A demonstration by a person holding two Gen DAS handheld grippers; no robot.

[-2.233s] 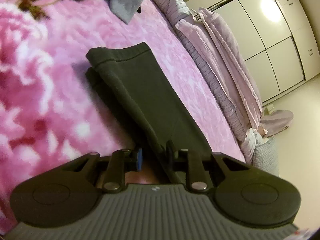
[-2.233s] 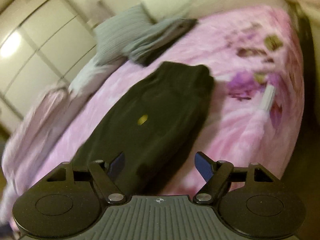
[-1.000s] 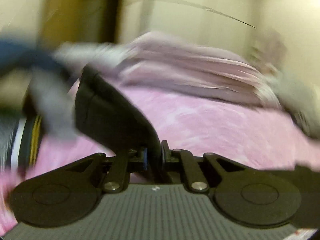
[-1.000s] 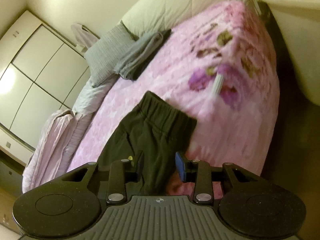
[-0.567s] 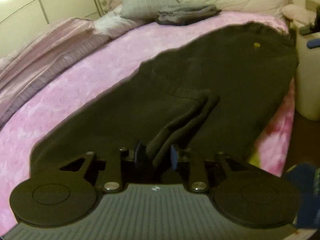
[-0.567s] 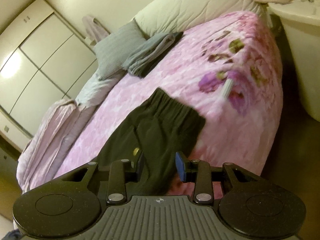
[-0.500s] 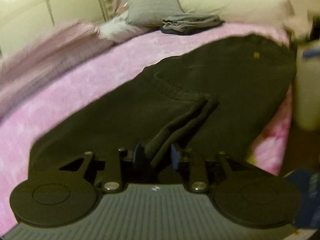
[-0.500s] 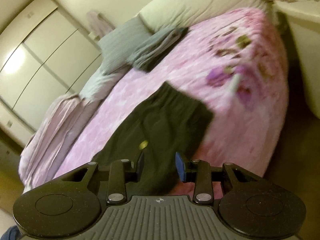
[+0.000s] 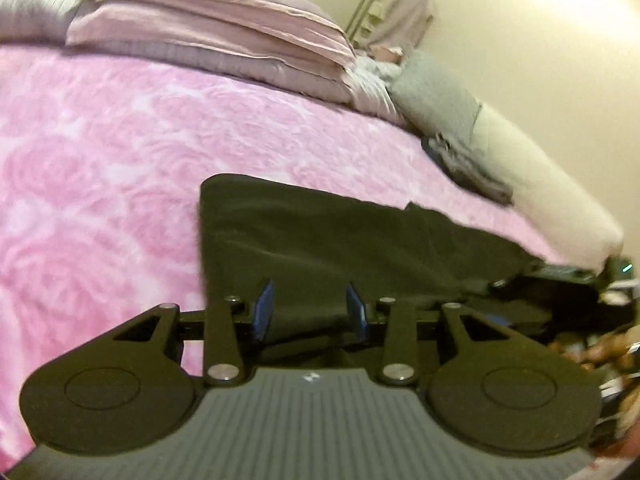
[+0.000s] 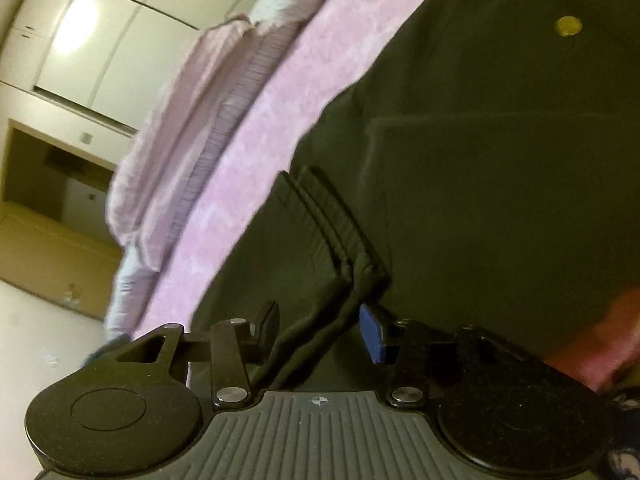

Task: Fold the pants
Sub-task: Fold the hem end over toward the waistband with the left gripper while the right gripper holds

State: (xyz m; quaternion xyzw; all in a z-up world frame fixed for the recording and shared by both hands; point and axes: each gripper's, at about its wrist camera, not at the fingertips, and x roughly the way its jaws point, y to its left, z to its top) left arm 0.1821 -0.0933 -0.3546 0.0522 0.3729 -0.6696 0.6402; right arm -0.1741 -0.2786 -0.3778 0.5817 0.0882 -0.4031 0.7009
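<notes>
Dark pants [image 9: 340, 240] lie folded over on the pink flowered blanket [image 9: 100, 160], fold edge at the left. My left gripper [image 9: 309, 308] hangs low over their near edge, blue pads apart, cloth between the jaws but not pinched. In the right wrist view the pants [image 10: 500, 160] fill the frame, a yellow button [image 10: 569, 25] near the top. The leg cuffs [image 10: 336, 232] lie on top and run in between the jaws of my right gripper [image 10: 320, 326]. Those jaws are opening and the pads stand clear of the cloth.
A folded lilac quilt [image 9: 220, 40] lines the bed's far side. A grey pillow [image 9: 436, 96], grey folded clothes [image 9: 468, 168] and a cream pillow [image 9: 540, 192] lie at the head. A black device with a green light [image 9: 568, 276] shows at the right edge. Wardrobe doors [image 10: 100, 40] stand beyond.
My left gripper carried the leg cuffs over onto the upper pants, let go and swung to the fold side. The right gripper moved in close over the cuffs and its jaws widened.
</notes>
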